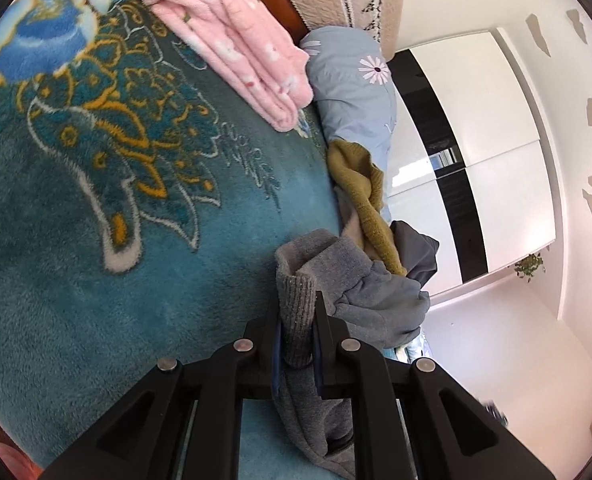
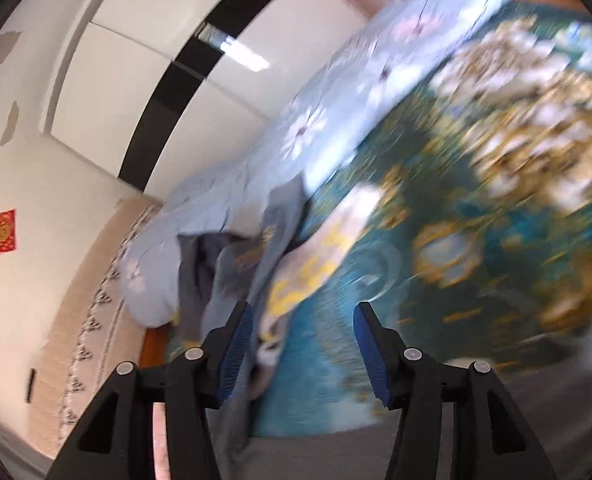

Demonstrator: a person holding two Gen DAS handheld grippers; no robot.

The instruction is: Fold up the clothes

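Left gripper (image 1: 297, 320) pinches grey sweatshirt cuff (image 1: 296, 312) at teal blanket's (image 1: 96, 280) edge; olive garment (image 1: 359, 192) beside; right gripper (image 2: 301, 336) gapes wide, blurred

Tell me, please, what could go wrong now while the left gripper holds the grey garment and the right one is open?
1. The left gripper pinches only the ribbed cuff of the grey garment; lifting may stretch the cuff or let it slip.
2. The olive garment lies against the grey one and could be dragged along.
3. The right gripper is open and its view is blurred, so it might grab the blanket instead.
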